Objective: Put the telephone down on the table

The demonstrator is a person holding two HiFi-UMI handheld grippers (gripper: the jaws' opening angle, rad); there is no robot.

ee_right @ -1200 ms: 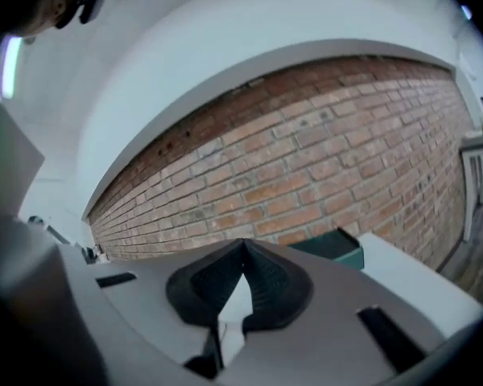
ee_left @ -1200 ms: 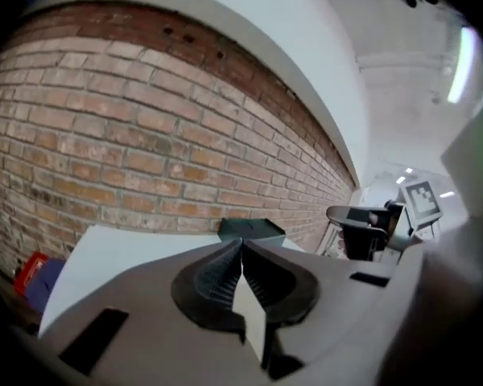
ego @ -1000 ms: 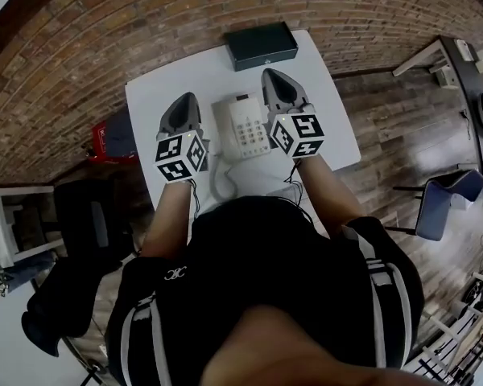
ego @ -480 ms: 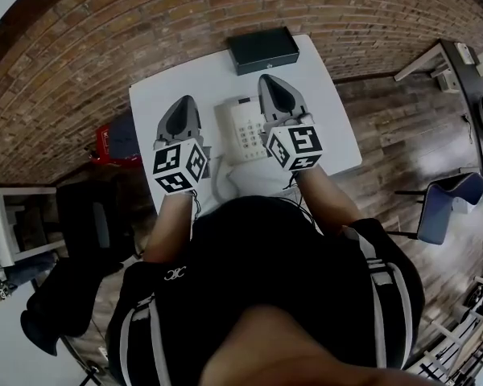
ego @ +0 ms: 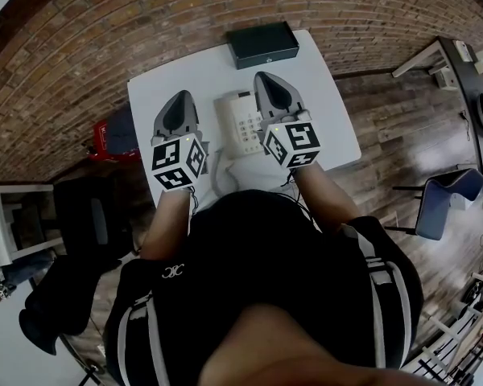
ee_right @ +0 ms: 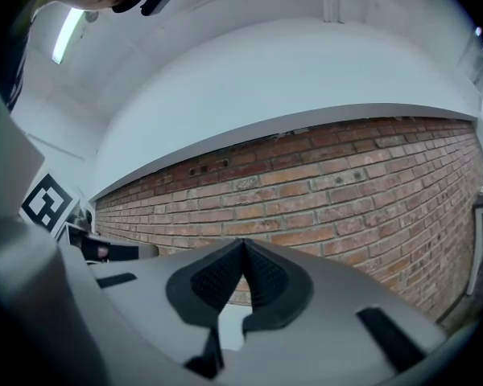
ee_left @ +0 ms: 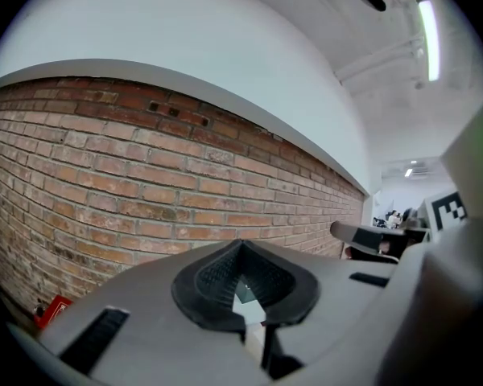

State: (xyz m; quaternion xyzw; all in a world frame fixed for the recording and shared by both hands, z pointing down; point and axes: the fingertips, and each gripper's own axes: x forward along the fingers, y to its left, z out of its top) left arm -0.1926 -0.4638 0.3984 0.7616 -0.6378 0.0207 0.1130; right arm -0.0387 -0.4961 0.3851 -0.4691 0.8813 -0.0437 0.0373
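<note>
The telephone [ego: 241, 125] appears to lie flat mid-table [ego: 330, 111], though from the head view I cannot tell whether its handset sits squarely. The left gripper [ego: 179, 99] at its 9 o'clock and the right gripper [ego: 267, 79] at its 3 o'clock are both closed and empty. The cord [ego: 218, 179] loops off at 7 o'clock toward the near edge; a snagging gripper or arm could drag the phone. A black box [ego: 262, 44] blocks 12 o'clock; bare tabletop lies at 3.
</note>
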